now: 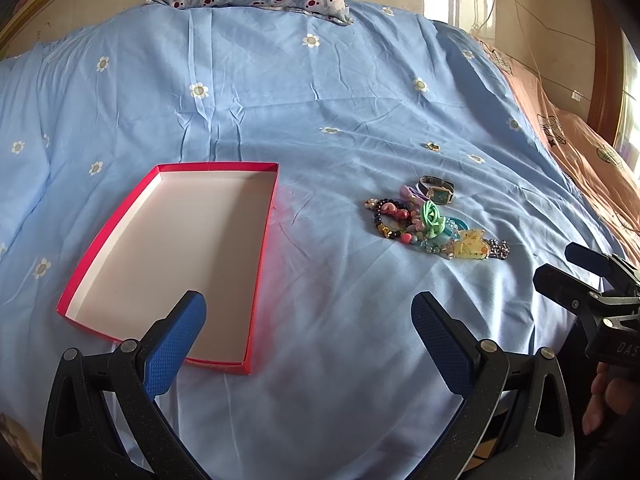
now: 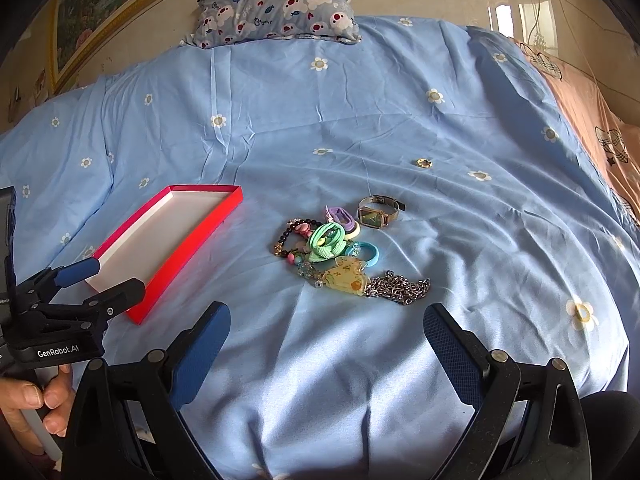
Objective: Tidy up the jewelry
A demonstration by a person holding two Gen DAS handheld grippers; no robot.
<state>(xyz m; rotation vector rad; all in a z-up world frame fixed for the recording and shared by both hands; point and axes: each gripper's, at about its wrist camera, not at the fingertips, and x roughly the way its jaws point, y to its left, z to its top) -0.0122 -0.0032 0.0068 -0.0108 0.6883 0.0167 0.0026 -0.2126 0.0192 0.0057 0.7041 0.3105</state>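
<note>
Now we hold the left hand-held gripper (image 1: 308,312) above the near edge of the bed (image 1: 280,92), its blue fingers (image 1: 176,344) spread wide with nothing between them. The left finger overlaps the near end of the red box (image 1: 264,240), a shallow tray with a white inside that lies on the blue flowered sheet toward the bed's left side. We see nothing inside it.

Our right hand-held gripper (image 2: 326,328) also stands wide and empty, hovering over the sheet just short of the jewelry pile (image 2: 332,252). That pile rests near the middle of the bed, to the right of the box and apart from it. In it we make out a dark beaded bracelet (image 2: 286,240), a green hair tie (image 2: 326,242), a blue hair tie (image 2: 370,254), a purple clip (image 2: 340,216), a yellow translucent clip (image 2: 346,280) and a silver chain (image 2: 400,290) at the pile's near right end. A watch (image 2: 376,212) with a green face lies just beyond the pile, touching or nearly touching it; we cannot tell which. A small gold ring (image 2: 423,163) sits alone farther toward the head of the bed, well apart from the rest.

A patterned pillow (image 2: 280,8) lies at the far edge, and a peach blanket (image 2: 592,120) runs along the right edge.
</note>
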